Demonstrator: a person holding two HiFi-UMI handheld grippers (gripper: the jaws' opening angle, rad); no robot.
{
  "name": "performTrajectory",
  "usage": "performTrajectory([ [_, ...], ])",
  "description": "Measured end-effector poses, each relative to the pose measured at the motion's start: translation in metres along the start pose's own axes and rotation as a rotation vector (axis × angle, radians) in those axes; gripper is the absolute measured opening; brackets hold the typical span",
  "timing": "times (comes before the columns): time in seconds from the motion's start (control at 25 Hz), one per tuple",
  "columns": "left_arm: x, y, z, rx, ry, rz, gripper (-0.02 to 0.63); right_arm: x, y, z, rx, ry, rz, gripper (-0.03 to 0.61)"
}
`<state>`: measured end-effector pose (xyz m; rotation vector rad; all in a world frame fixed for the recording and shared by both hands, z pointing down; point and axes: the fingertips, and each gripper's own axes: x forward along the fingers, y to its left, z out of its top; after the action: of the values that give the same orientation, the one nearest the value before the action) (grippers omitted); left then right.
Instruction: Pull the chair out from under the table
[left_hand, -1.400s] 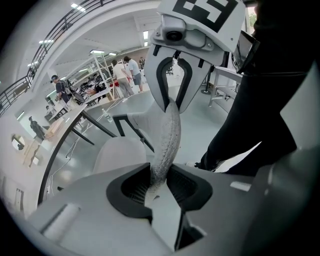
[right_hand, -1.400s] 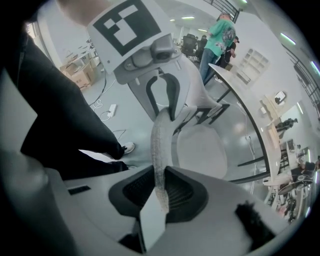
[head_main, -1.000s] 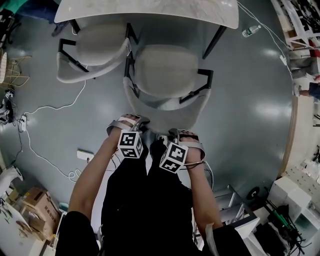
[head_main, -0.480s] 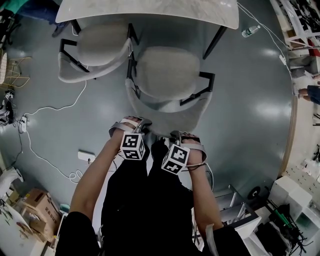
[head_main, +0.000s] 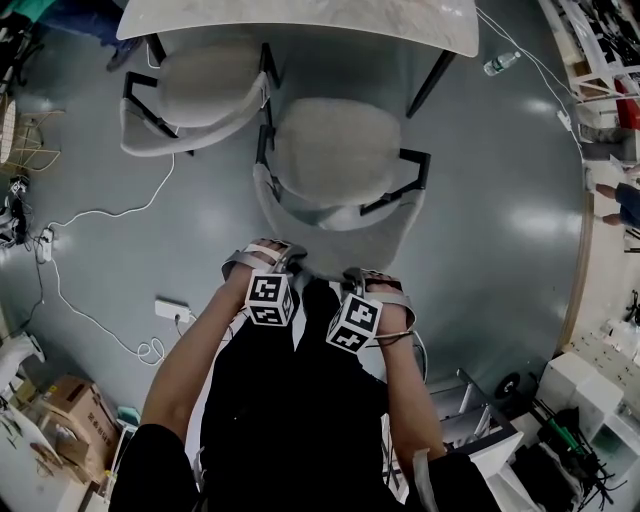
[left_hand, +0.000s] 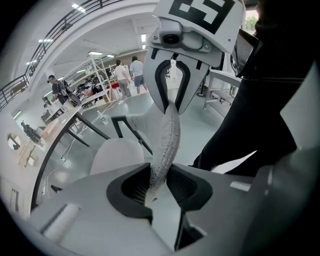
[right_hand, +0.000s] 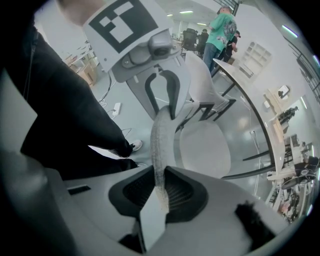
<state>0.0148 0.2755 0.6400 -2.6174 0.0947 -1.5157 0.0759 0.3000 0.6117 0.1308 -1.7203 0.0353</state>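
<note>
In the head view a light grey chair (head_main: 335, 150) with black arm frames stands just clear of the white table (head_main: 300, 22), its curved backrest (head_main: 345, 238) towards me. My left gripper (head_main: 283, 258) and right gripper (head_main: 352, 277) are side by side, both shut on the backrest's top edge. In the left gripper view the textured backrest edge (left_hand: 167, 135) runs between the pads of my left gripper (left_hand: 159, 176) up to the right gripper (left_hand: 175, 95). The right gripper view shows the same edge (right_hand: 160, 140) clamped in my right gripper (right_hand: 161, 187), with the left gripper (right_hand: 165, 102) beyond it.
A second matching chair (head_main: 195, 85) sits partly under the table at the left. White cables (head_main: 110, 212) and a power strip (head_main: 172, 311) lie on the grey floor at the left. A bottle (head_main: 503, 62) lies near the table leg. Boxes and shelving crowd the lower corners. People stand far off.
Both grippers have drawn back towards me with the backrest in them. The chair has slid a little further out from the table.
</note>
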Motion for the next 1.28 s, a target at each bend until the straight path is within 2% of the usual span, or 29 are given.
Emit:
performTrajectory([
  [0.8,-0.006,-0.065,-0.001,-0.004,0.015,-0.029,0.107,0.001,0.066,-0.003,0.008,-0.003,0.021,0.072],
  [1.28,-0.007,-0.069,0.0,0.004,0.014,-0.058,0.109,-0.002,0.068,-0.003,0.002,-0.02,0.041,0.072],
])
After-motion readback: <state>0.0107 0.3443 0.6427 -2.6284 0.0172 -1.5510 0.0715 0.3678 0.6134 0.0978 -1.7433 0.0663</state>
